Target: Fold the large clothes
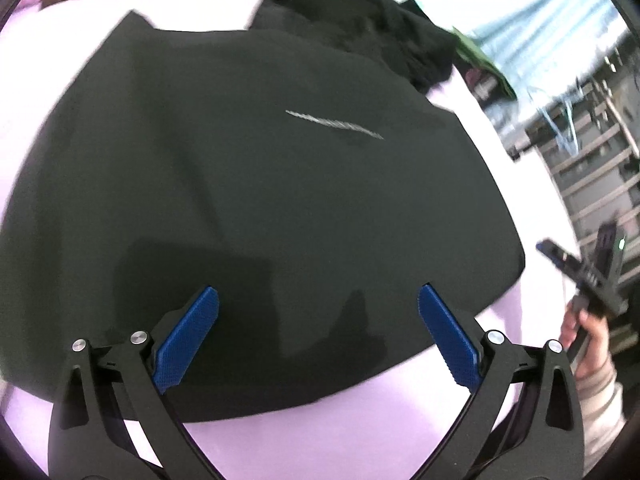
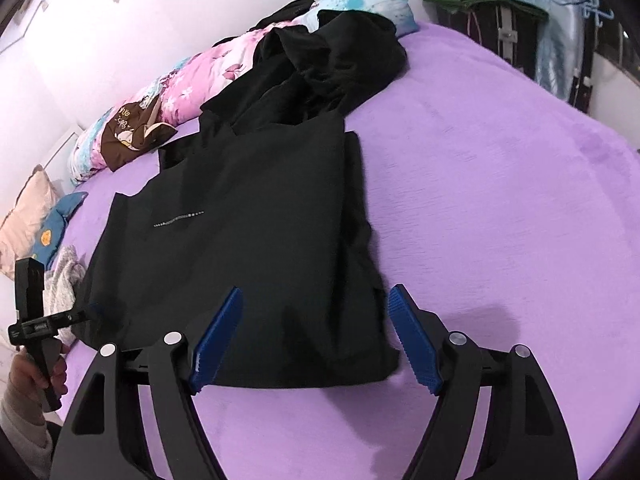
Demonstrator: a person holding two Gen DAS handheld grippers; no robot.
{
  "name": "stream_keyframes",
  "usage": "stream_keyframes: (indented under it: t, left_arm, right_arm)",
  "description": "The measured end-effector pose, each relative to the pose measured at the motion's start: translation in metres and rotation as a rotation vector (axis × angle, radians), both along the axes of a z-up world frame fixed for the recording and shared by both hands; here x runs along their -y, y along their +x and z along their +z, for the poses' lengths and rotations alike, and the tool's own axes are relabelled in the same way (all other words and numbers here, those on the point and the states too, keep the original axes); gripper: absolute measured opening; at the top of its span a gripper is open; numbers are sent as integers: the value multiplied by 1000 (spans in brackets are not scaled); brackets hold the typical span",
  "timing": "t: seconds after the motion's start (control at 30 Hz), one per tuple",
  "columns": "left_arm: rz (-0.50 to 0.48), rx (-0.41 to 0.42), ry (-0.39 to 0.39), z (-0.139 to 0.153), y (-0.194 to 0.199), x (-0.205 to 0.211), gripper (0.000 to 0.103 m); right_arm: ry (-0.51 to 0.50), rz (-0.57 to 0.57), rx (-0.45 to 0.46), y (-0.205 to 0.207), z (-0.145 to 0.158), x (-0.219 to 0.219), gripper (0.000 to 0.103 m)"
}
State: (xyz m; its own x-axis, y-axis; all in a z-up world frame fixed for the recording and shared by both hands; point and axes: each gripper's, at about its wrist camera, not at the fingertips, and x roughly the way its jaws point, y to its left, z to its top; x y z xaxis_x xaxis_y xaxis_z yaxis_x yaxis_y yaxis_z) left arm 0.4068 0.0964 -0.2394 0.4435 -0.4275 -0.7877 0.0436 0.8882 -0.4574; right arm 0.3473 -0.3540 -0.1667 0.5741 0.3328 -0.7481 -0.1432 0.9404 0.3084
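A large black garment with a short silver line of studs lies flat and folded on the purple bed; it also shows in the right wrist view. My left gripper is open and empty, hovering over the garment's near edge. My right gripper is open and empty, over the garment's near right corner. The right gripper shows at the right edge of the left wrist view. The left gripper shows at the left edge of the right wrist view.
A pile of crumpled black clothes lies behind the folded garment. A floral quilt and pillows line the wall side of the purple bed. A suitcase and hanging blue cloth stand beyond the bed.
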Motion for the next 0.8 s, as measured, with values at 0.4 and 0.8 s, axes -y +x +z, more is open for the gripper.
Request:
stream_keyframes:
  t: [0.4, 0.8]
  left_arm:
    - [259, -31, -4, 4, 0, -129, 97]
    - [255, -48, -133, -8, 18, -156, 97]
  right_arm:
    - [104, -49, -23, 27, -13, -11, 82]
    - [170, -55, -96, 60, -43, 3, 84]
